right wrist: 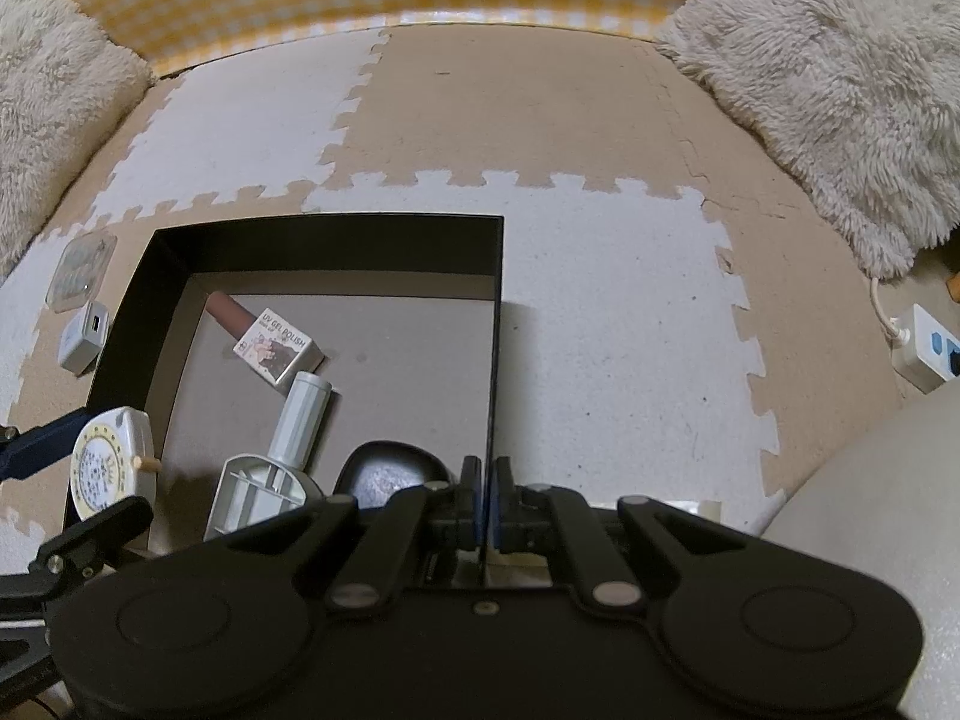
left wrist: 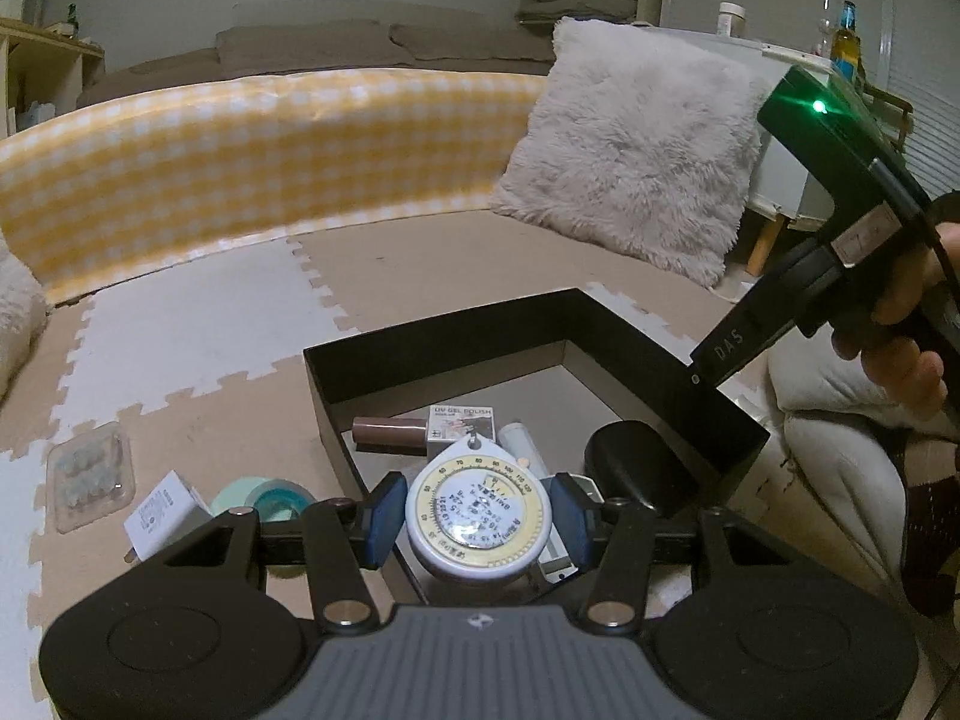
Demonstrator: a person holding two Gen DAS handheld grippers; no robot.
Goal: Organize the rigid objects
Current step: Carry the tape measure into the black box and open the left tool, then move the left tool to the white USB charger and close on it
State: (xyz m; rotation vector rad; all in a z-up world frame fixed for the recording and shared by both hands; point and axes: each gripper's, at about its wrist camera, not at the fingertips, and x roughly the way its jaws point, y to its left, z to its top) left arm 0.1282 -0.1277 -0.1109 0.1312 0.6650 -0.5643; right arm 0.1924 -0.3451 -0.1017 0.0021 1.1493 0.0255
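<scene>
Your left gripper (left wrist: 477, 519) pinches the round tape measure (left wrist: 478, 513) by its rim, held above the black box (left wrist: 456, 324) at its near-left corner. The tape measure looks light, stiff and smooth-sided, so the edge grip could slip; keep the pads square on the rim. Your right gripper (right wrist: 485, 501) is pressed together on the box's right wall, steadying it. Inside lie a gel polish box (right wrist: 277, 349), a white tube (right wrist: 303, 417) and a black case (right wrist: 390, 471), crowding the near side; the far floor is free.
</scene>
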